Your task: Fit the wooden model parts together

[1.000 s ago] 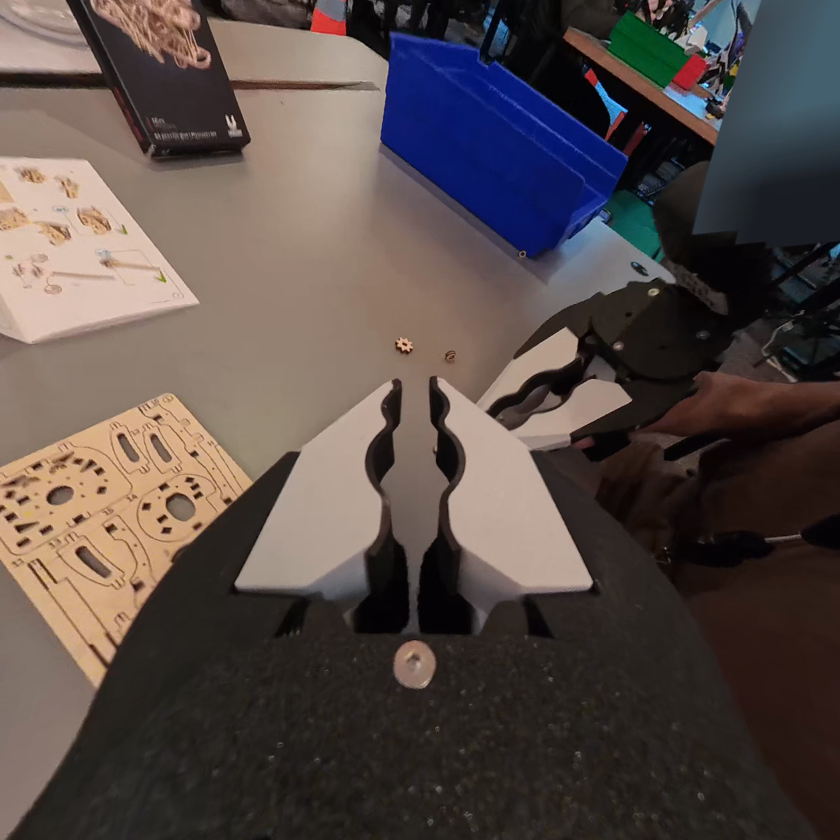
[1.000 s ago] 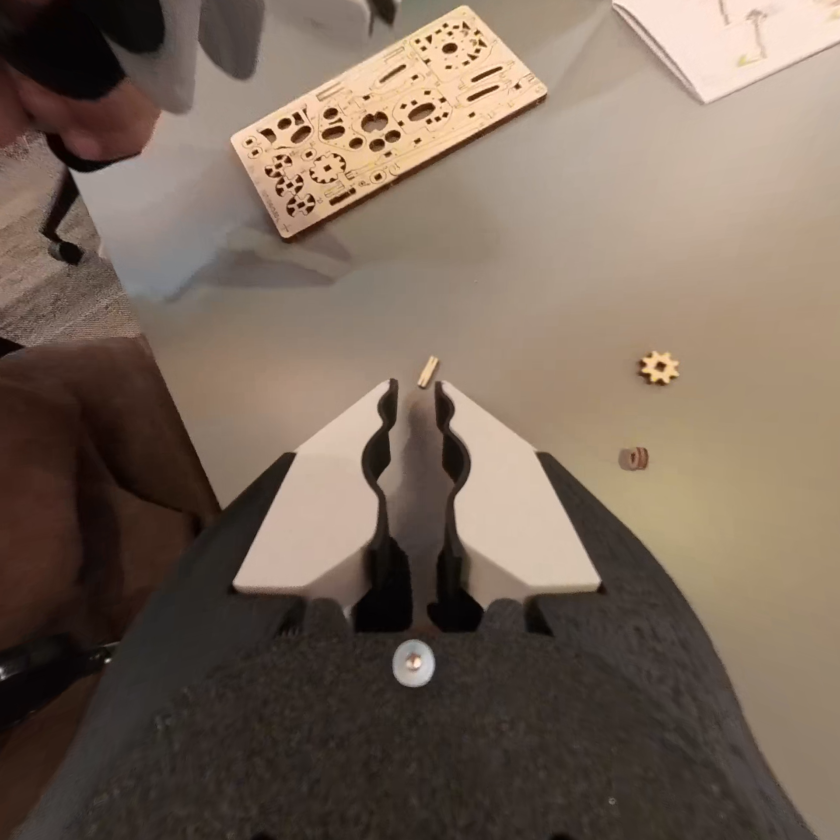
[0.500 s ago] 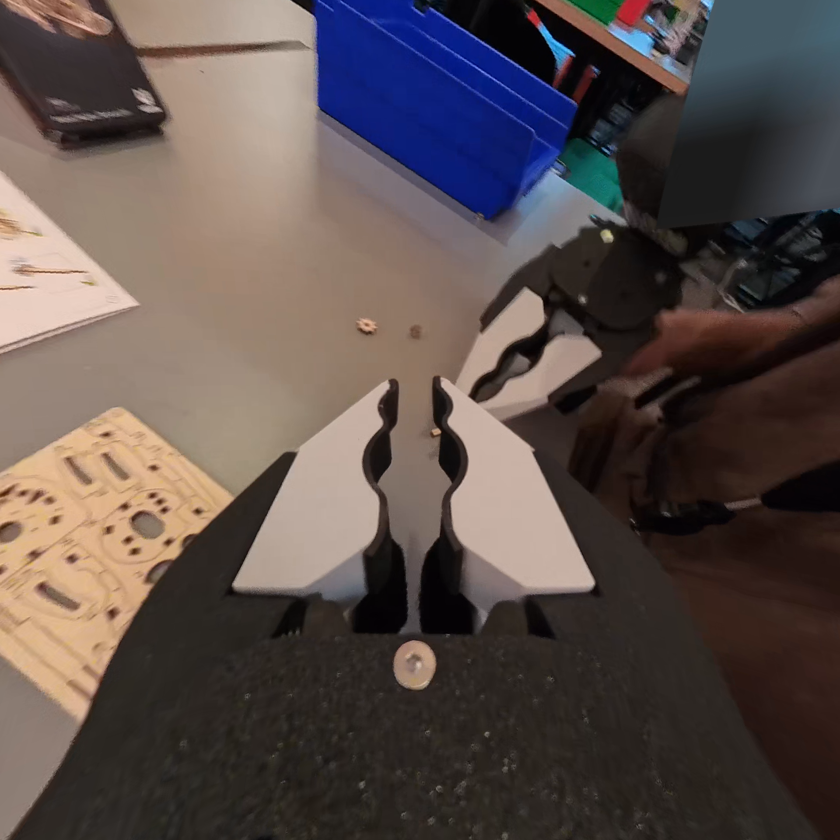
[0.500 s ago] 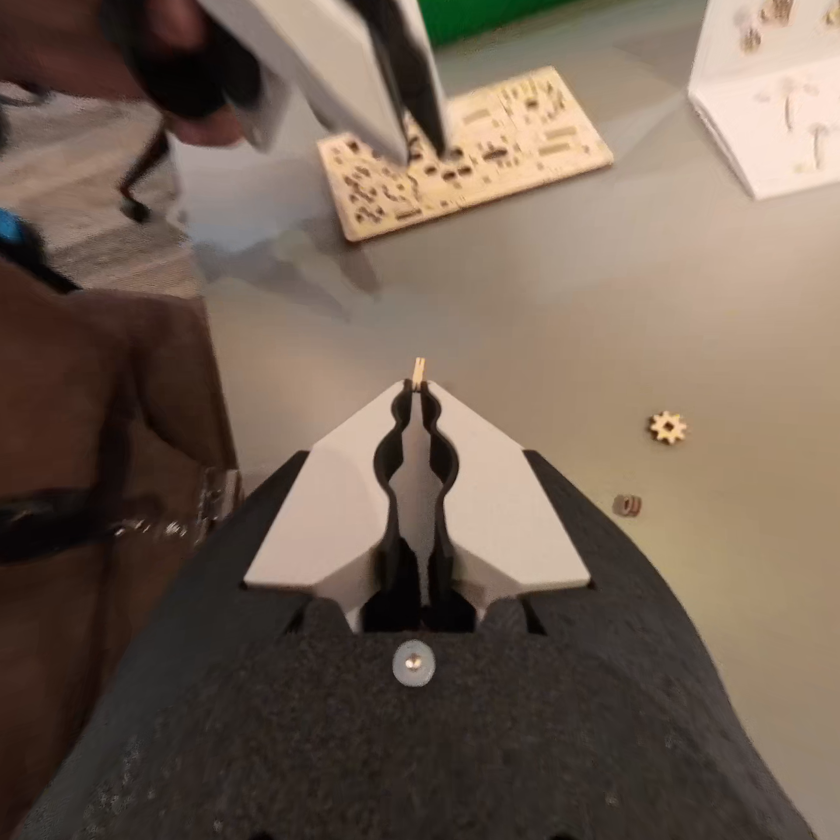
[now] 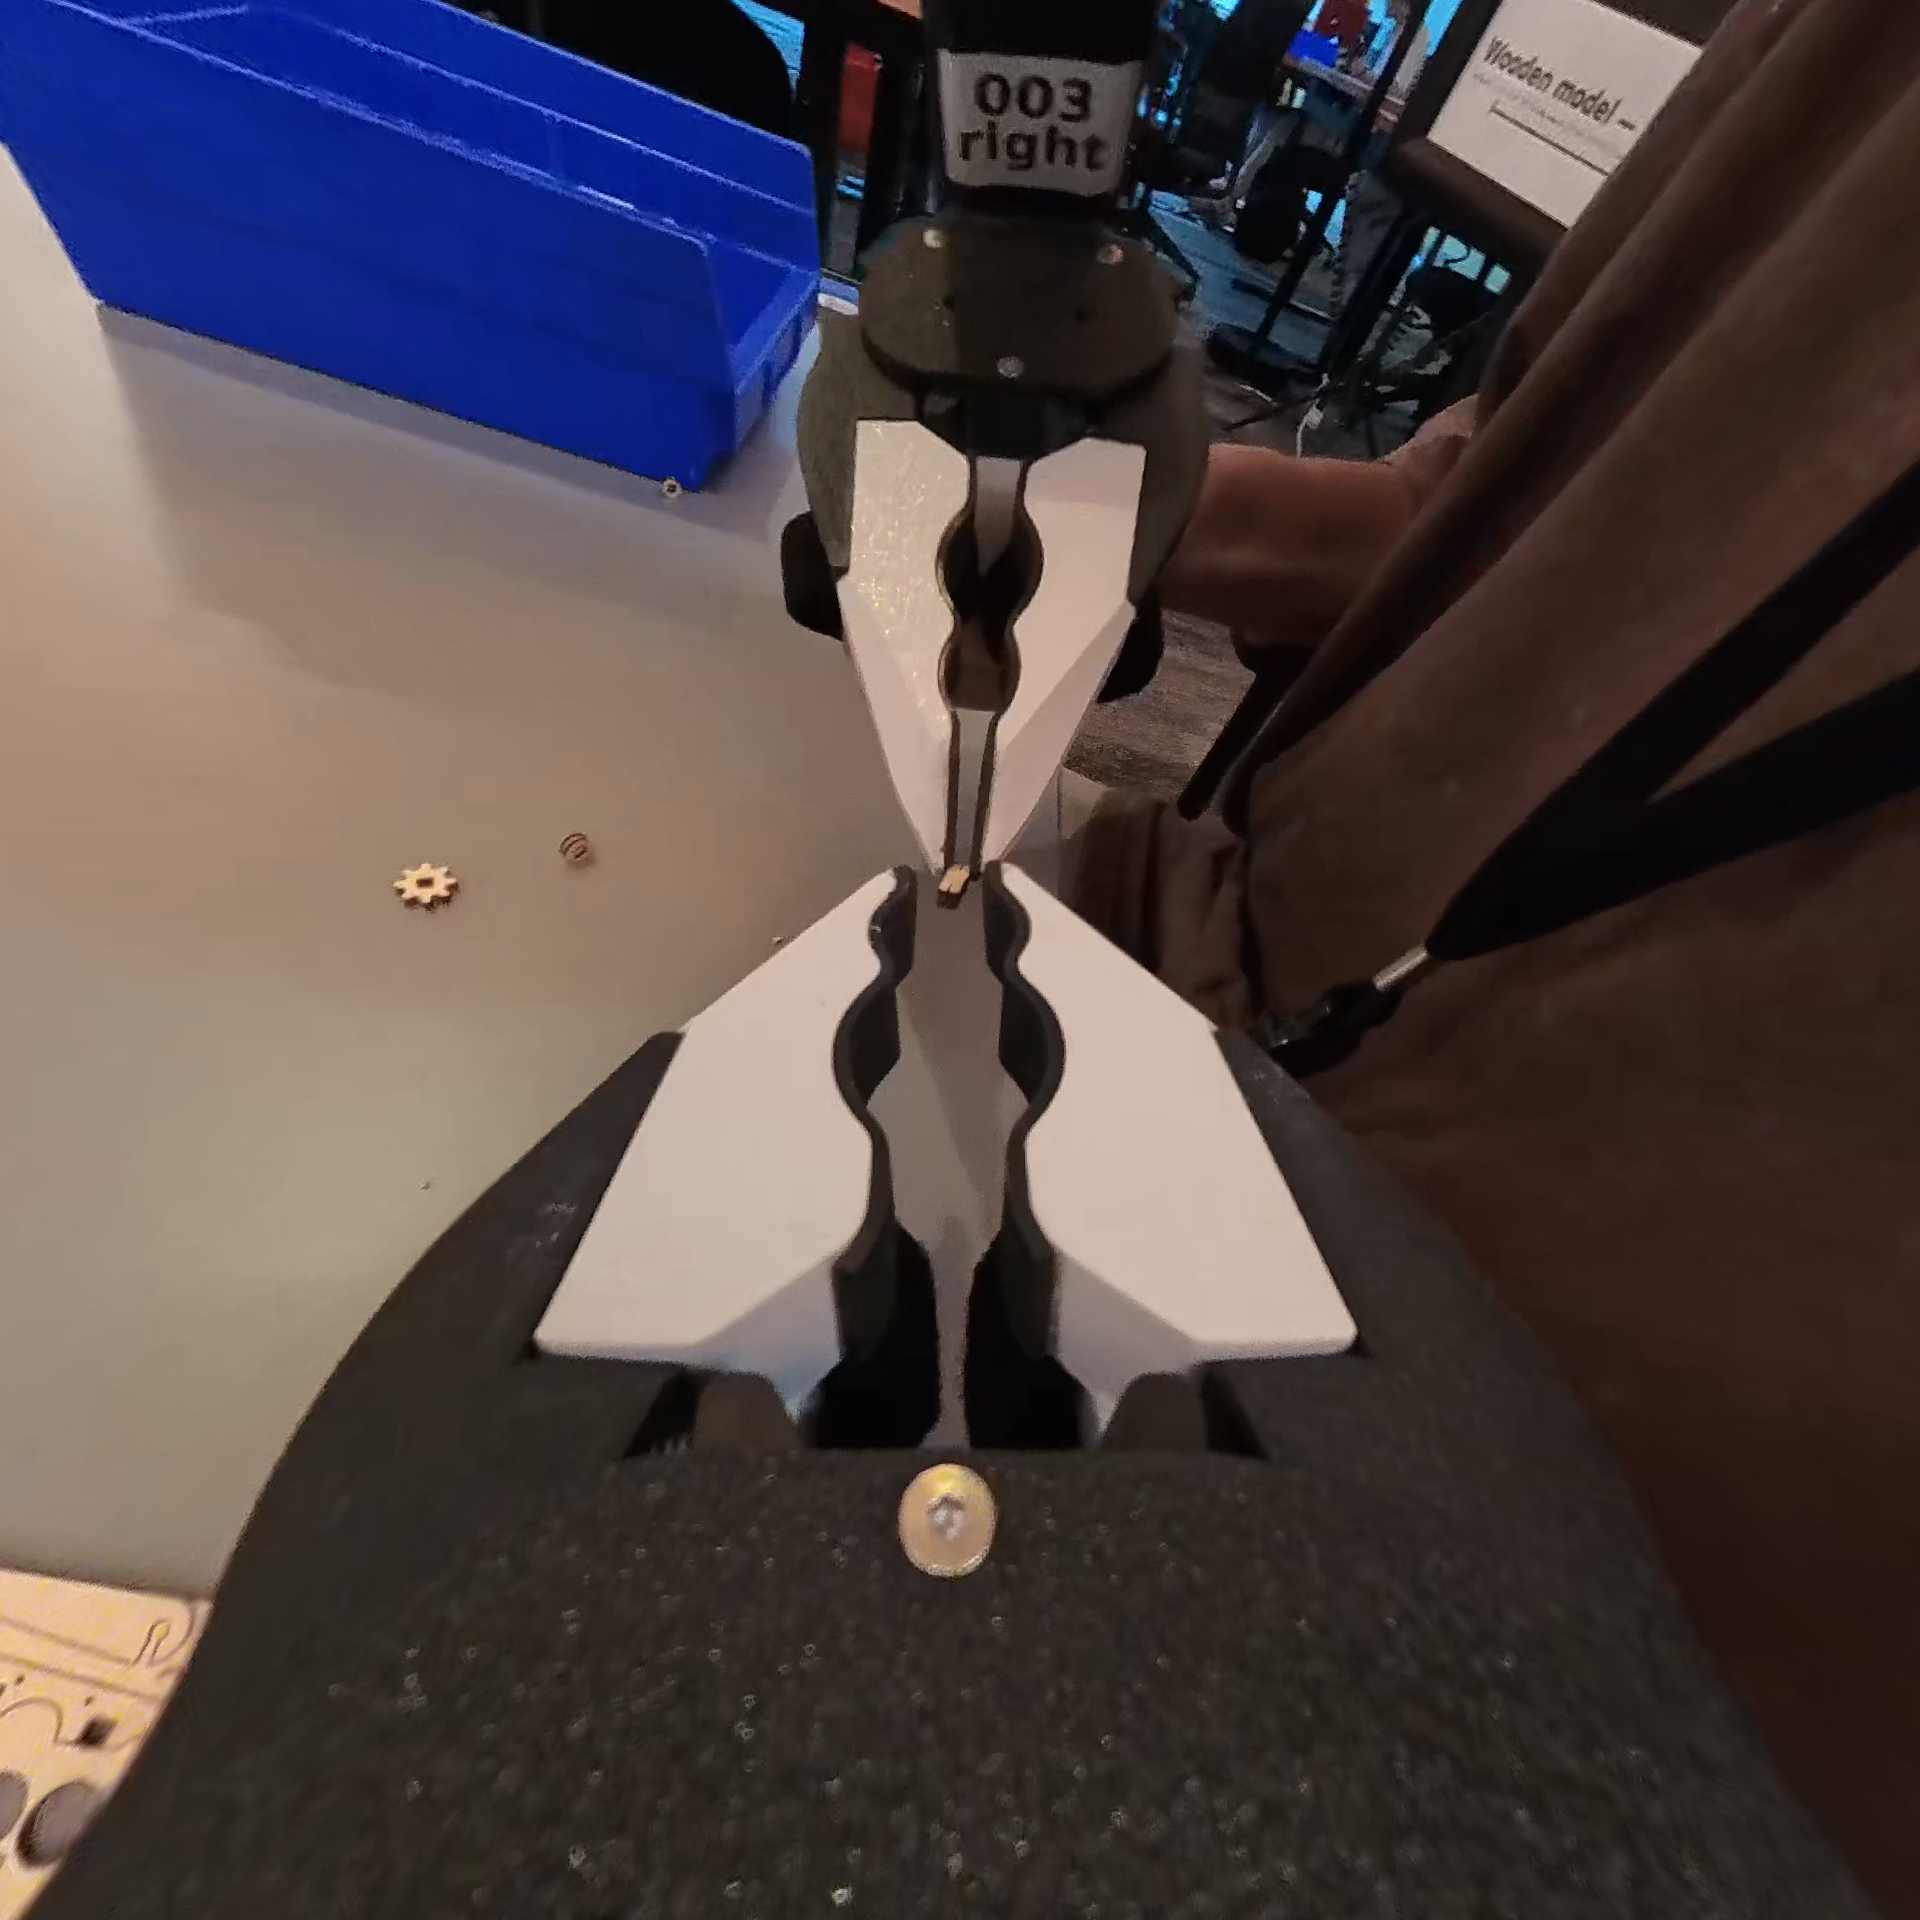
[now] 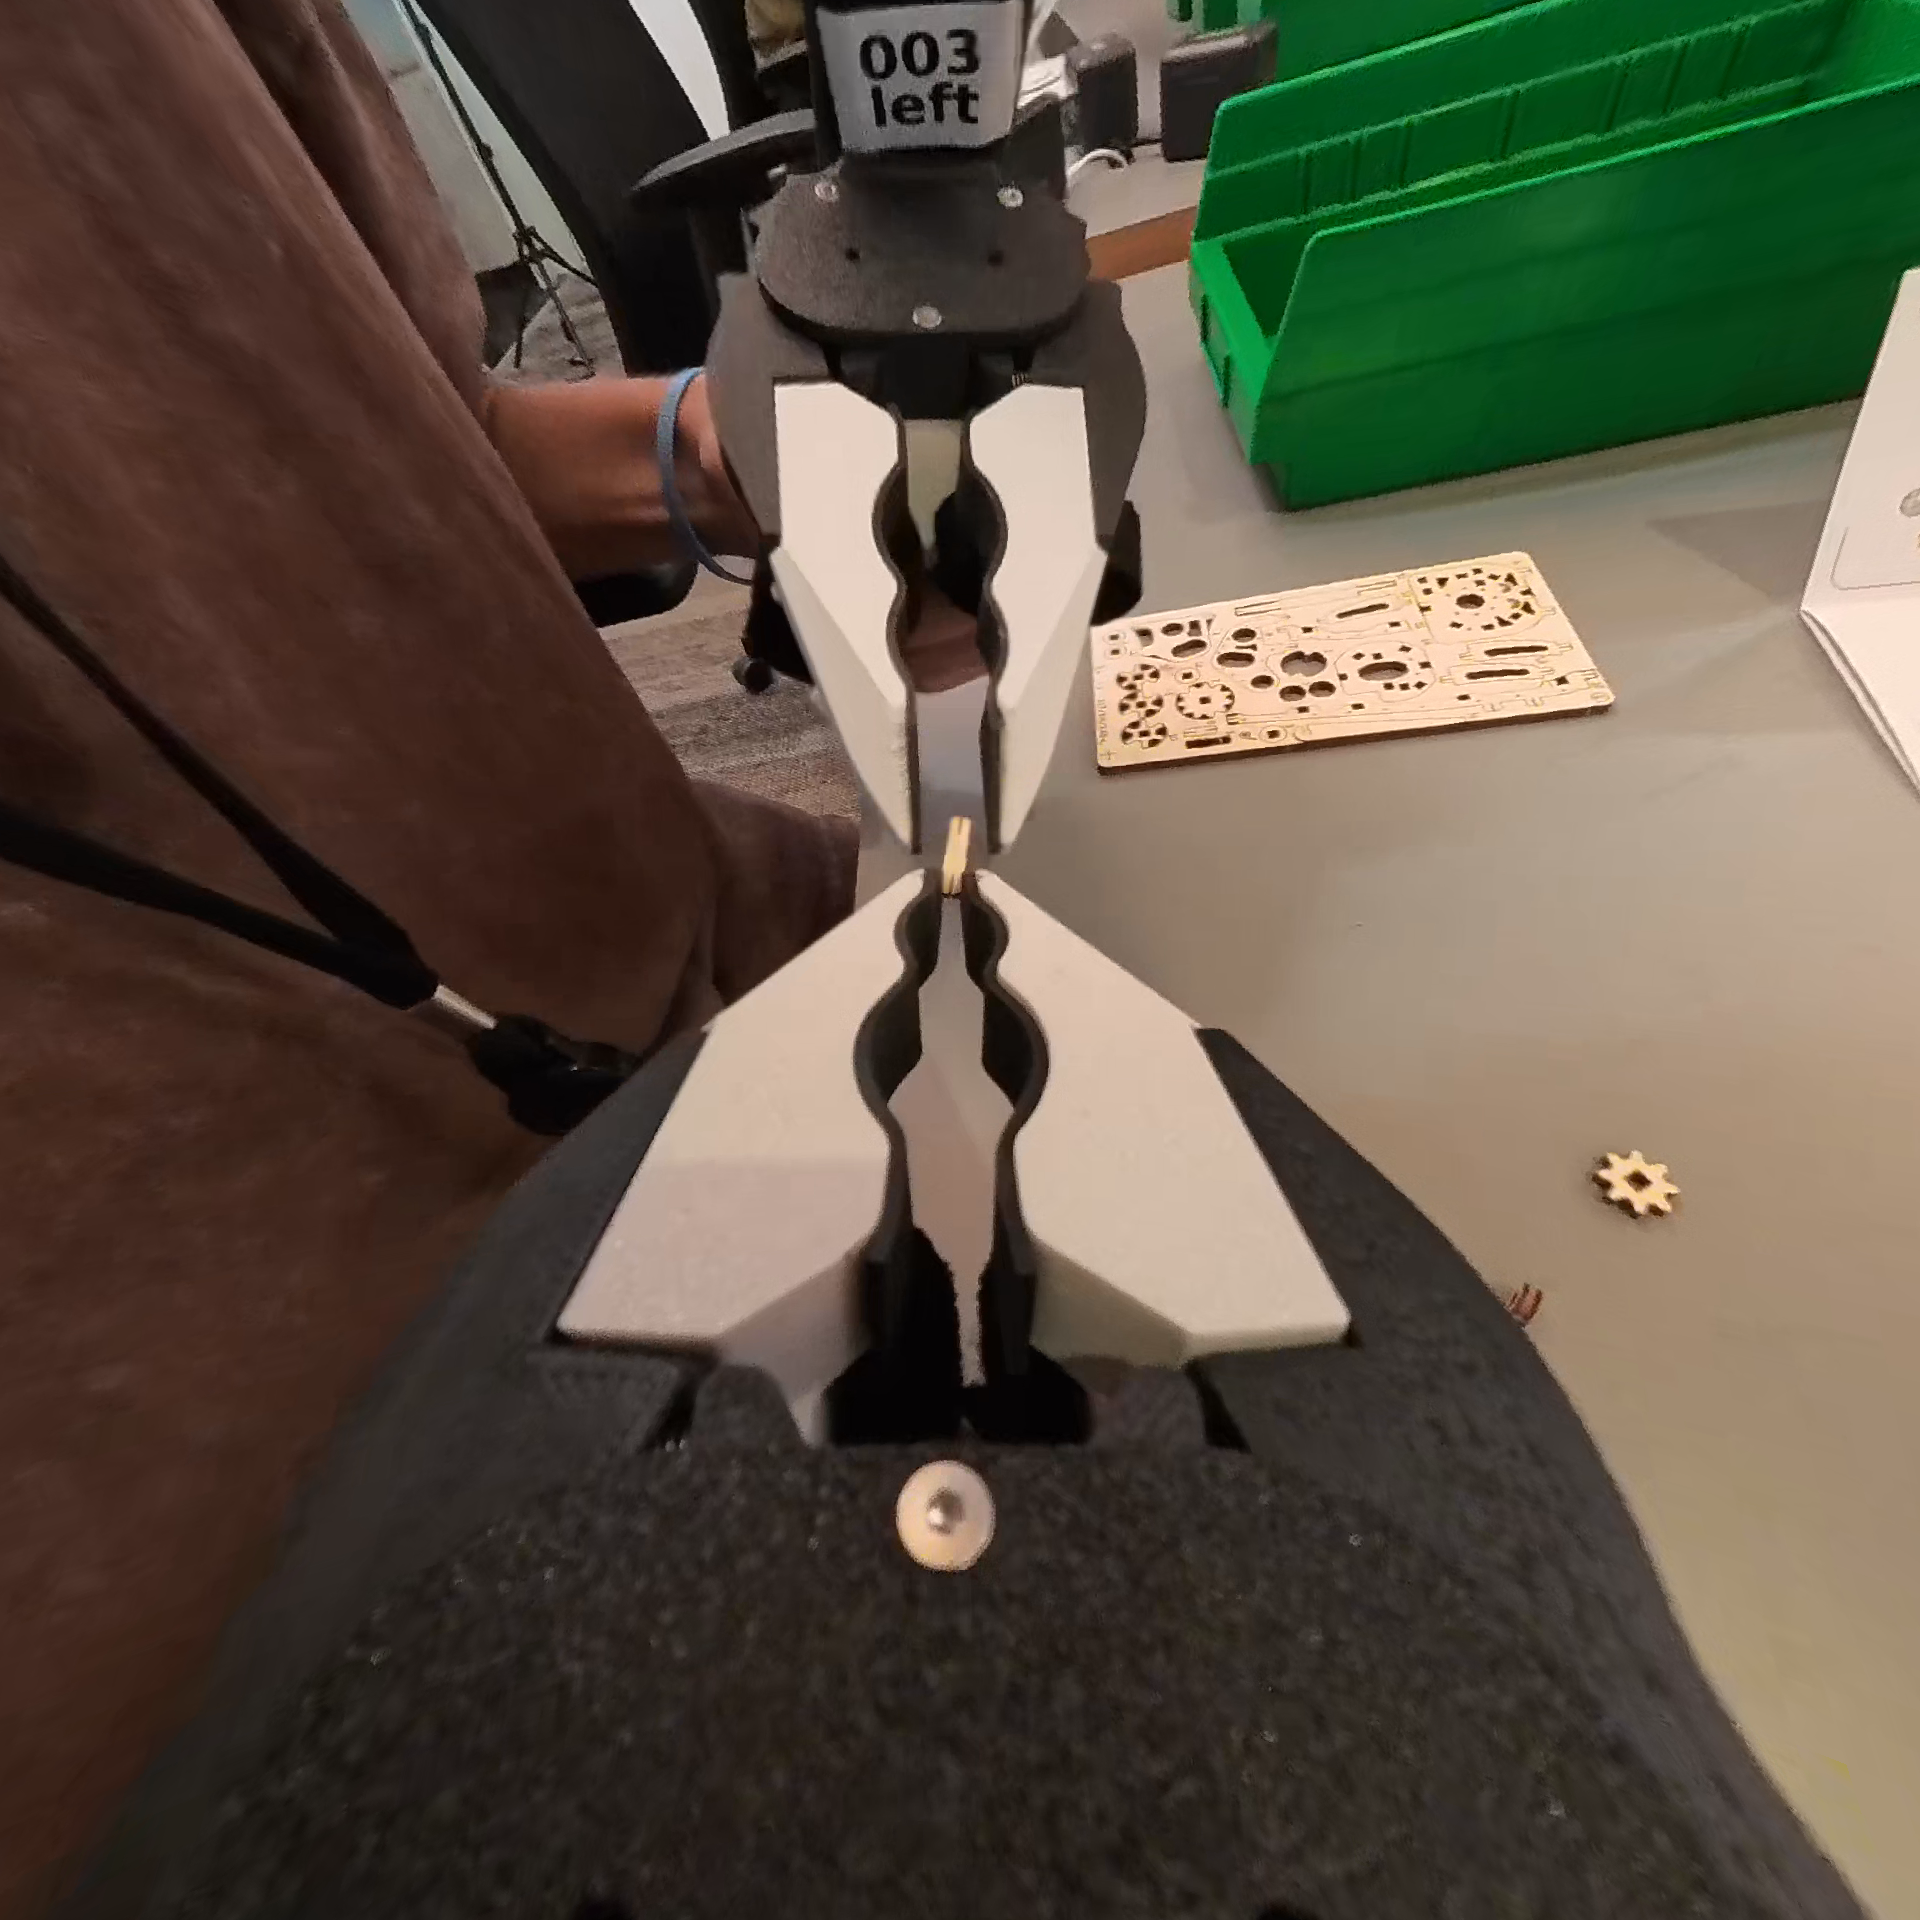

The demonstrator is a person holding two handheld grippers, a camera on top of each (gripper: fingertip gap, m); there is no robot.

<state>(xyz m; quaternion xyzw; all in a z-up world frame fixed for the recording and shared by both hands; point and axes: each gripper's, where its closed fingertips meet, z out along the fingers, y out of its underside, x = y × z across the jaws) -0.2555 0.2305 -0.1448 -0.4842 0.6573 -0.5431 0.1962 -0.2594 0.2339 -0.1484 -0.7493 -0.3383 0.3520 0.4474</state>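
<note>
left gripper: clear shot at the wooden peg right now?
Probably yes. The left gripper is open, its tips flanking the free end of the small wooden peg that the right gripper pinches tip to tip. Nothing sits between them; only the exposed peg end is short.

We find three items that carry writing. A white label [image 5: 1029,125] with dark printed characters sits on the black body of the right gripper [image 5: 966,862], above its jaws, in the left wrist view. A matching white label [image 6: 920,88] with dark characters sits in the same position on the left gripper [image 6: 954,836], in the right wrist view. A white sign [image 5: 1558,104] with dark lettering stands in the background at the upper right of the left wrist view, partly cut off by a brown garment [image 5: 1662,727]. We do not reproduce the wording. The wooden sheet [image 6: 1351,665] on the worktop [image 6: 1455,935] shows no markings we can read.
</note>
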